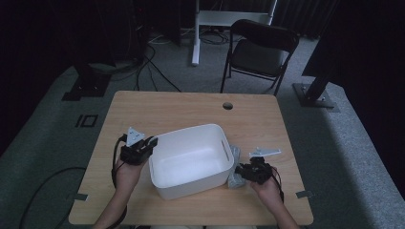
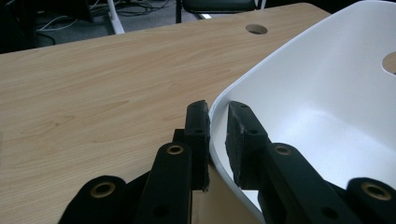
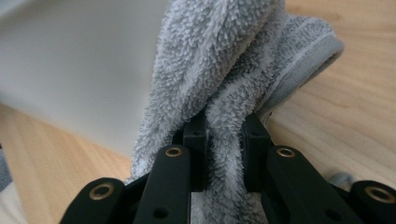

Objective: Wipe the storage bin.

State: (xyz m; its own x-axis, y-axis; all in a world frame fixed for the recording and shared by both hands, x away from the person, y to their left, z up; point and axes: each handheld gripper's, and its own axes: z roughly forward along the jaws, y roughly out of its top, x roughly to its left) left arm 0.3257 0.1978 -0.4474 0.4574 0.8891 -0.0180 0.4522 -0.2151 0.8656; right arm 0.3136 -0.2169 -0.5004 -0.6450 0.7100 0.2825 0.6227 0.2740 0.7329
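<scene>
A white plastic tub point(image 1: 191, 160) stands in the middle of the wooden table. My left gripper point(image 1: 152, 141) is shut on the tub's left rim point(image 2: 216, 105), one pad outside the wall and one inside. A grey fluffy towel point(image 1: 234, 171) lies bunched against the tub's right wall. My right gripper point(image 1: 240, 171) is shut on a fold of that towel point(image 3: 224, 70), which rises between the jaws next to the tub's white wall point(image 3: 70, 60). The tub's inside looks bare where it shows.
The table point(image 1: 157, 107) has a round cable hole point(image 1: 228, 105) near its far edge. A black folding chair point(image 1: 260, 52) and a white desk leg point(image 1: 196, 43) stand behind the table. Cables lie on the grey floor at the left.
</scene>
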